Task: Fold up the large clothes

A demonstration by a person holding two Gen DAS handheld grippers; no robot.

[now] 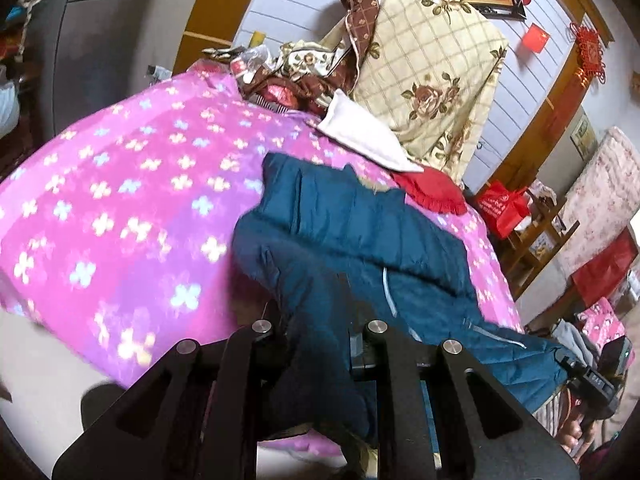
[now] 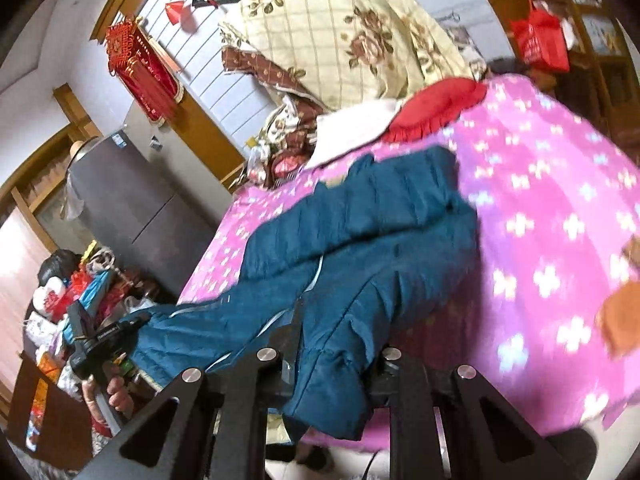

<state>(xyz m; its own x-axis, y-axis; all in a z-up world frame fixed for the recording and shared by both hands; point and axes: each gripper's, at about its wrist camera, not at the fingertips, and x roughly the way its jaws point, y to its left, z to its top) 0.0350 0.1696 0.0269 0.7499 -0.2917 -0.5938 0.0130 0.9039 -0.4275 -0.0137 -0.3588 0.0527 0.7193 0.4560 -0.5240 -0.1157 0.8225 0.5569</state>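
A dark teal quilted padded jacket (image 1: 352, 240) lies partly on a bed covered by a bright pink fleece blanket with pale flower prints (image 1: 120, 200); its near edge is lifted off the blanket and bunched between both sets of tongs. In the left wrist view the left tongs (image 1: 316, 344) sit at six o'clock, clenched on a thick fold of the jacket; the fabric spills over the black fingers. At four o'clock the right tongs (image 1: 596, 380) appear small, gripped in a bare hand (image 1: 572, 428), holding the jacket's far corner. In the right wrist view the right tongs (image 2: 336, 364), at six o'clock, pinch the jacket (image 2: 380, 232) hem; the left tongs (image 2: 104, 340) show at eight o'clock. At twelve o'clock a cream floral quilted pillow (image 2: 340, 28) leans upright against the pale panelled wall; a red fringed cloth (image 2: 436, 108) and a white folded cloth (image 2: 352, 128) lie just below it on the blanket (image 2: 560, 220).
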